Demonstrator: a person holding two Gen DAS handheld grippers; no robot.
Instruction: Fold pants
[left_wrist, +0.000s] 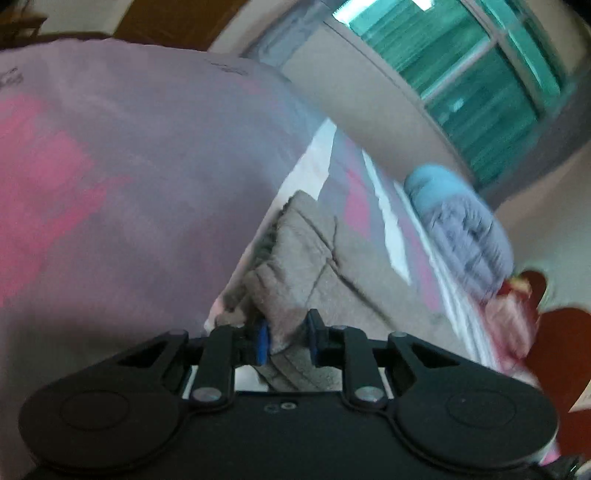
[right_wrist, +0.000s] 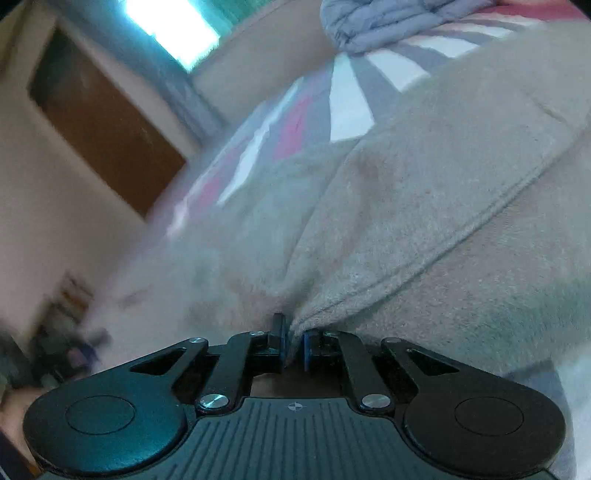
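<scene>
Left wrist view first: the left gripper (left_wrist: 287, 341) sits at 6 o'clock, and its jaws are clamped on a bunched fold of the pants (left_wrist: 306, 254). These are grey-beige and fleecy. From the jaws the cloth runs up toward 12 o'clock and spreads toward 3 o'clock over the bed (left_wrist: 110, 166), which has a cover in lilac, pink and white. At 9 to 11 o'clock the cover fills the picture. At 2 o'clock a blue-grey quilt (left_wrist: 458, 229) lies on the bed, well apart from the jaws, and at 1 o'clock there is a window (left_wrist: 461, 74).

Right wrist view: the right gripper (right_wrist: 293, 345) is also at 6 o'clock, its jaws nearly together and pinching a thin edge of the pants (right_wrist: 424, 206). The cloth fans out from the pinch toward 12 and 3 o'clock, with a stitched seam going from near the jaws up to 2 o'clock. At 9 to 10 o'clock a brown door (right_wrist: 103, 122) is seen, and at 12 to 1 o'clock the quilt (right_wrist: 376, 22).

As I judge it, the task is in an early stage. Both grippers hold the cloth, but the pants lie wrinkled and not yet in a neat folded shape. Whether one fold is already made I cannot tell. The laying over and the smoothing are probably still to do.
</scene>
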